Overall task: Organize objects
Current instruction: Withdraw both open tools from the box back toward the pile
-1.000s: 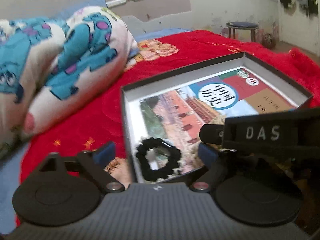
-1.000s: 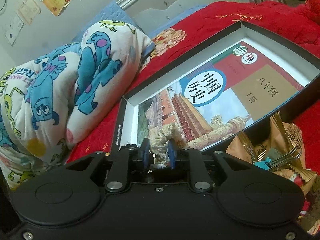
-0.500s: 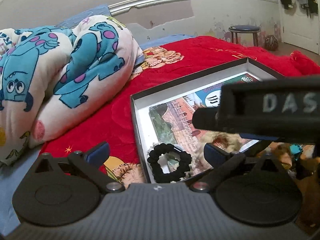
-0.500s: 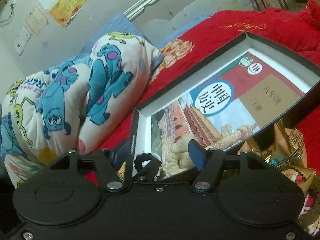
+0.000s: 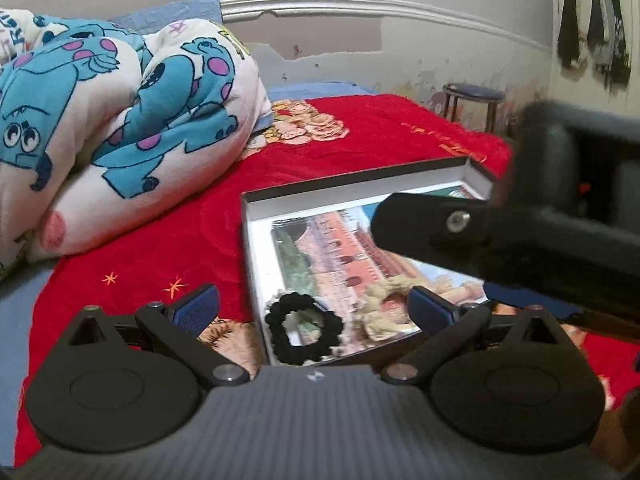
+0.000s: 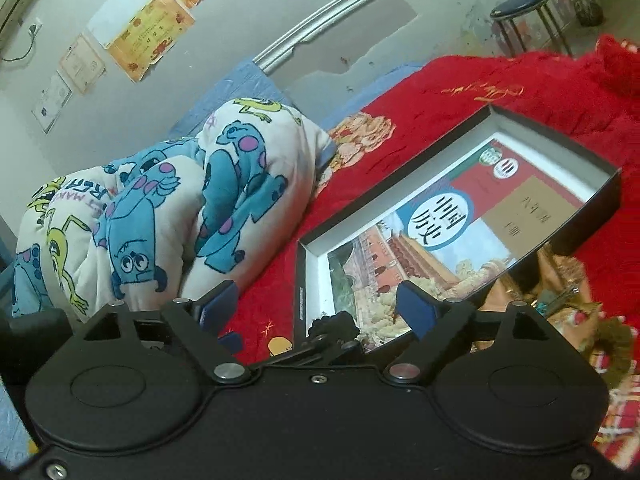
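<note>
A shallow black box (image 5: 352,178) (image 6: 560,130) with a white lining lies on the red bedspread and holds a colourful textbook (image 5: 332,248) (image 6: 460,216). A black scrunchie (image 5: 304,328) (image 6: 334,326) and a beige scrunchie (image 5: 384,304) (image 6: 390,304) lie on the book at the box's near end. My left gripper (image 5: 314,306) is open and empty just in front of them. My right gripper (image 6: 316,300) is open and empty above the same corner; its body crosses the left wrist view on the right.
A folded cartoon-print quilt (image 5: 112,120) (image 6: 160,216) lies at the left on the bed. Snack packets and a binder clip (image 6: 560,300) lie right of the box. A stool (image 5: 474,100) (image 6: 524,12) stands by the far wall.
My right gripper opened, left the beige scrunchie on the book and pulled back and up. My left gripper stayed open and drew back a little.
</note>
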`<state>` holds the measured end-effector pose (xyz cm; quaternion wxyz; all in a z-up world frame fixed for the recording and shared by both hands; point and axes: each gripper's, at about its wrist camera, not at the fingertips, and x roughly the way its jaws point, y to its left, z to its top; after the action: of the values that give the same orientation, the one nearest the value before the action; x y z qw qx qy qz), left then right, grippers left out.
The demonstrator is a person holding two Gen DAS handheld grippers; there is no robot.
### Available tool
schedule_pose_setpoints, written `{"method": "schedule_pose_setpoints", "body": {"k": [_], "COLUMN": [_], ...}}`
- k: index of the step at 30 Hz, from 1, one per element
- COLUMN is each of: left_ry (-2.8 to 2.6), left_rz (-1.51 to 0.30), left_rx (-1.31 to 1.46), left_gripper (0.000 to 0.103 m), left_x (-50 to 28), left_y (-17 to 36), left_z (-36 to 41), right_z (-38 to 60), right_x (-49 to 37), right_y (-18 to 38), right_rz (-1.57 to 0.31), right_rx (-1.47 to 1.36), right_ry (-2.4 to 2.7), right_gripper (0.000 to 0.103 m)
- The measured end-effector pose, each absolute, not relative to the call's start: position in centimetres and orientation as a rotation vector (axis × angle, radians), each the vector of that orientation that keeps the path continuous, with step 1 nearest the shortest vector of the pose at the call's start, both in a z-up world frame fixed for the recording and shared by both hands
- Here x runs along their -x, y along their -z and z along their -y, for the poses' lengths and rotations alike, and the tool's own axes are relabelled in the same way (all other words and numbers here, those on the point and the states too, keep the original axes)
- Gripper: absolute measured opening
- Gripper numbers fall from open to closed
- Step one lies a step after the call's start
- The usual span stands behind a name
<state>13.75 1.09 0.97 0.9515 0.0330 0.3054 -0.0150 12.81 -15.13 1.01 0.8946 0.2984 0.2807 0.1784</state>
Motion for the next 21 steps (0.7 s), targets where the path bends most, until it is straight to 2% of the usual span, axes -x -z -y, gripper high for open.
{"method": "schedule_pose_setpoints", "body": {"k": [7, 15, 21], "left_ry": [0.064, 0.132, 0.213], "left_rz": [-0.559, -0.568, -0.491], "left_rx": [-0.062, 0.011, -0.015], "left_gripper": [0.103, 0.103, 0.103], "left_x": [-11.7, -9.7, -7.7], "left_y": [-2.6, -3.2, -4.3], "left_z": [-0.4, 0.2, 1.1], "right_z": [15.9, 16.6, 18.8], "right_x": [-10.0, -7.5, -5.4], "right_y": [-3.4, -5.8, -7.8], "right_rz": [-0.563, -0.558, -0.534], "right_rx": [-0.612, -0.570, -0.547], "right_ry": [-0.284, -0.245, -0.218], "right_gripper": [0.089, 0.089, 0.088]}}
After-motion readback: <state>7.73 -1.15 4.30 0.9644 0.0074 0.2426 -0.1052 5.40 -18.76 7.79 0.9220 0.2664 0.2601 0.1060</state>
